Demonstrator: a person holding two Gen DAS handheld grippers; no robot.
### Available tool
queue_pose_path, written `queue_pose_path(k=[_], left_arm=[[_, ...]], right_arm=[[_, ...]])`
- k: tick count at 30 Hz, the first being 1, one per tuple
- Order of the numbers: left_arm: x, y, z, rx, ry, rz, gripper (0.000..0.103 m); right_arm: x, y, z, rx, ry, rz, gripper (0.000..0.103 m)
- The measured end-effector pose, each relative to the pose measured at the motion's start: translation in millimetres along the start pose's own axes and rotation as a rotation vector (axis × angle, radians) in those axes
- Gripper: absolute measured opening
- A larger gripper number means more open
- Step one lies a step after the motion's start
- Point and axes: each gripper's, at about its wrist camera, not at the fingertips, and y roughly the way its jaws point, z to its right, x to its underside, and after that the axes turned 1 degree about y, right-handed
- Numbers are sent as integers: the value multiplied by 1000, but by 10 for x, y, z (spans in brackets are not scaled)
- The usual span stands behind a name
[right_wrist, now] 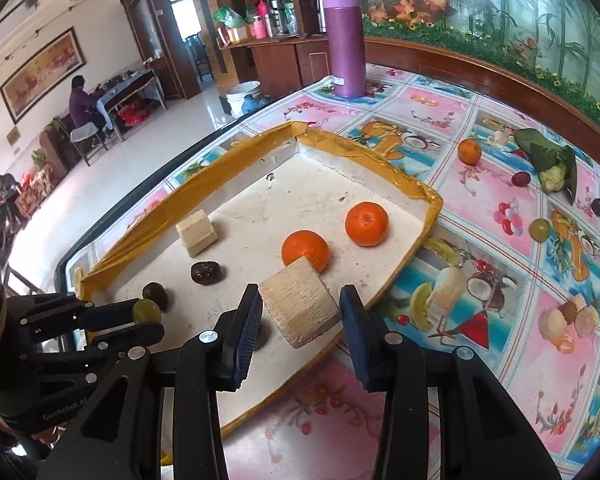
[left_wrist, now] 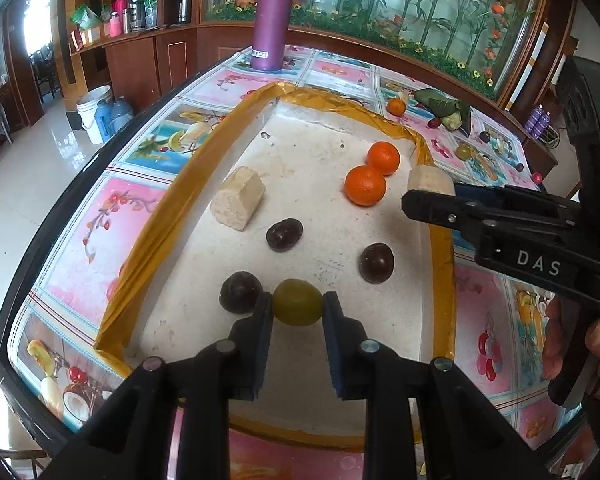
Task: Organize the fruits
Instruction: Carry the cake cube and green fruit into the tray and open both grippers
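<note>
Jaws of the left gripper point(left_wrist: 297, 307) are clamped on a green grape point(left_wrist: 297, 307), one blue pad pressed to each side of it, low over the near part of a white tray point(left_wrist: 320, 152) edged in yellow tape. Just left of that grape a dark plum point(left_wrist: 241, 292) rests on the tray floor, close beside the left pad. 2 more dark fruits lie on the tray, one toward its middle point(left_wrist: 284, 234) and one nearer the right rim point(left_wrist: 376, 262). 2 mandarins point(left_wrist: 365, 185) sit touching each other toward the far right corner, and a pale cut block point(left_wrist: 238, 203) (it looks like a piece of sugarcane or cake) lies on the left half. Jaws of the right gripper point(right_wrist: 300, 308) hold a second pale block point(right_wrist: 300, 306) between their pads over the tray's right edge; its underside seems clear of the tray. A hand point(left_wrist: 580, 344) grips the right tool's handle. Outside the tray, on the fruit-patterned tabletop point(right_wrist: 500, 320), lie another mandarin point(right_wrist: 469, 151), a green leaf-wrapped bundle point(right_wrist: 548, 160), a red fruit point(right_wrist: 521, 179), a dark grape point(right_wrist: 597, 207) and another green grape point(right_wrist: 539, 229). A purple flask point(right_wrist: 345, 40) stands upright at the far edge.
</note>
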Motion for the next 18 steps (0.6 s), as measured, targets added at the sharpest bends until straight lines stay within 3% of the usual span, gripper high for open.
queue_pose_path(k=[18], left_arm=[[-61,226,48,1,17,-20,28]], right_arm=[[-44,368,-40,48,-91,-63,38]])
